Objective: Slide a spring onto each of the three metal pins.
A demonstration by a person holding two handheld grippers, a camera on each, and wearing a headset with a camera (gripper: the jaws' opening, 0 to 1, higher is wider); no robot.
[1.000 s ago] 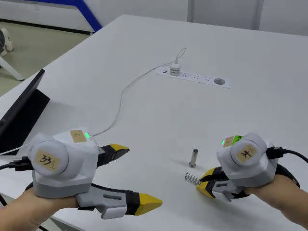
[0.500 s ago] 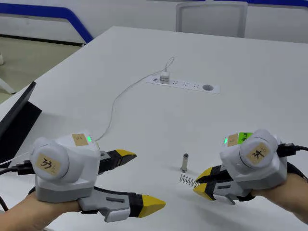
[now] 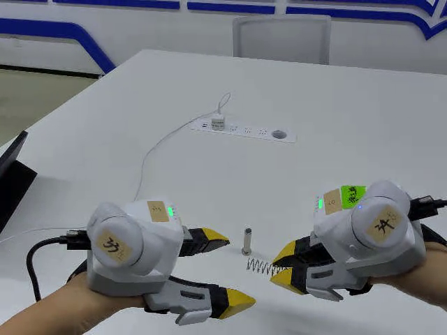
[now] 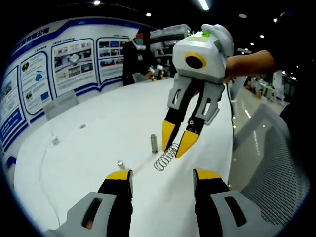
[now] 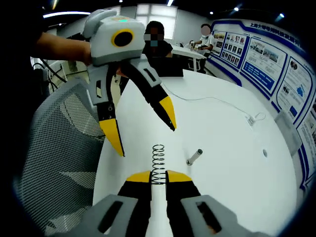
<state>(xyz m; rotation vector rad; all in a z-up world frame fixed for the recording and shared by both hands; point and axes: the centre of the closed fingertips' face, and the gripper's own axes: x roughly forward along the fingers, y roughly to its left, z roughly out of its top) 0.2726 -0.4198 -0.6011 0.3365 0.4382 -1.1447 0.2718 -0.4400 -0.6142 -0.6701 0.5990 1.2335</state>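
Fingers (image 5: 138,178) of the right gripper (image 3: 281,265) are pinched narrow on one end of the spring (image 3: 260,265), a thin open wire coil near the front edge of the bench (image 3: 314,139). Left gripper (image 3: 234,272) spread wide, empty. Just beyond the coil stands one pin (image 3: 246,241), a short, smooth metal cylinder. Judged step: threading not yet begun. Next move calls for lifting the coil and aligning its bore over the pin tip. Toward the far edge: flat white power strip (image 3: 241,130).

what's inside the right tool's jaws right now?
One end of the spring, pinched in the right tool; the rest sticks out. The pinched coils are covered by the jaws.
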